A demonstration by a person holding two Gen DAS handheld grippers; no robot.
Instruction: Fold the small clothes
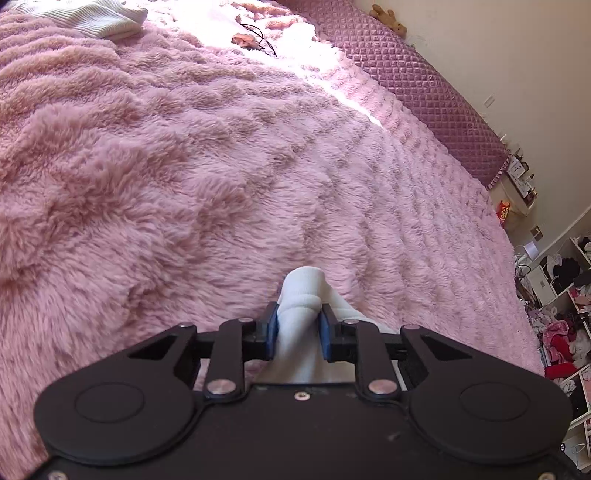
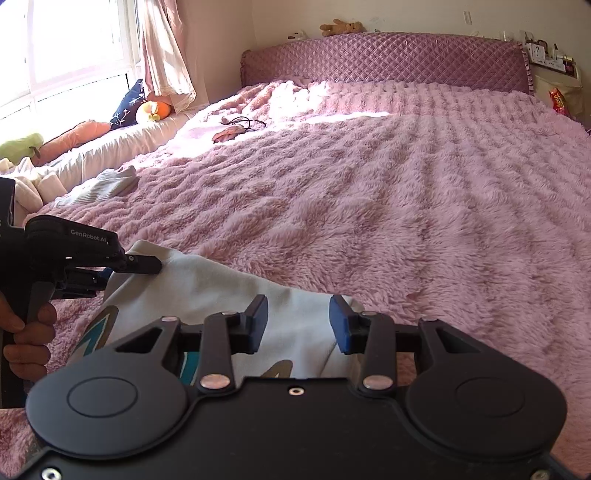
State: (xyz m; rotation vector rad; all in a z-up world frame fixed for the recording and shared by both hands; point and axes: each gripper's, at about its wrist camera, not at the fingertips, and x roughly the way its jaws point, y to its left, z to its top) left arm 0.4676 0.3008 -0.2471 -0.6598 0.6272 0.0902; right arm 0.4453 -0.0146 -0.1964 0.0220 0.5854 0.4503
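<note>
Left gripper (image 1: pixel 298 332) pinches bunched fold of white printed garment (image 2: pixel 229 291) between blue pads. Right gripper (image 2: pixel 298 324) jaws apart, same garment between, pads not pressing.

A fluffy pink blanket (image 2: pixel 388 192) covers the bed, sunlit near the quilted purple headboard (image 2: pixel 384 61), and on top of that headboard lies a brown plush toy (image 2: pixel 341 27). On the lit part of the blanket lies a small brownish thing with a black cord (image 2: pixel 236 129) — what it is cannot be told — and at the window side a curtain (image 2: pixel 166 55) hangs above a dark blue cushion (image 2: pixel 129 103), a yellow-orange plush toy (image 2: pixel 153 110) and a green plush toy (image 2: pixel 20 146). In the left wrist view, open shelves (image 1: pixel 565 295) beside the bed are crammed with clothes — pink, red, black and white.
</note>
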